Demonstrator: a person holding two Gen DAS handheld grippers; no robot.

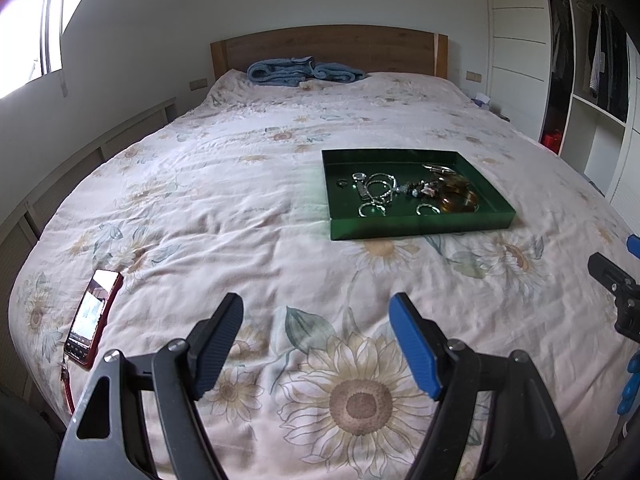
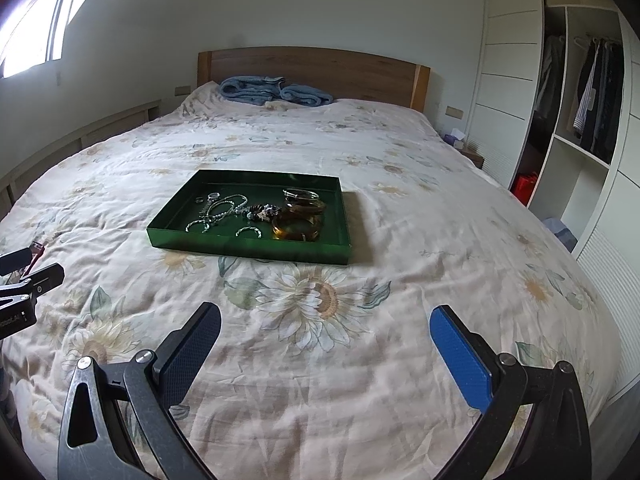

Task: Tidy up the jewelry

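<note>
Green tray [image 2: 256, 248] w/ jewelry [image 2: 260, 212] | ahead of both jaws, apart

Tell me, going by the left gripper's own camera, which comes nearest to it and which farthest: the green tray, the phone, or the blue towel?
1. Phone: nearest, lying on the bedspread to the left gripper's left.
2. Green tray: mid-bed, ahead and to the right, holding the jewelry.
3. Blue towel: farthest, against the headboard.

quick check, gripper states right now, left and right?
Left gripper: open, holding nothing, above the bedspread short of the green tray.
Right gripper: open, holding nothing, also short of the tray.
</note>
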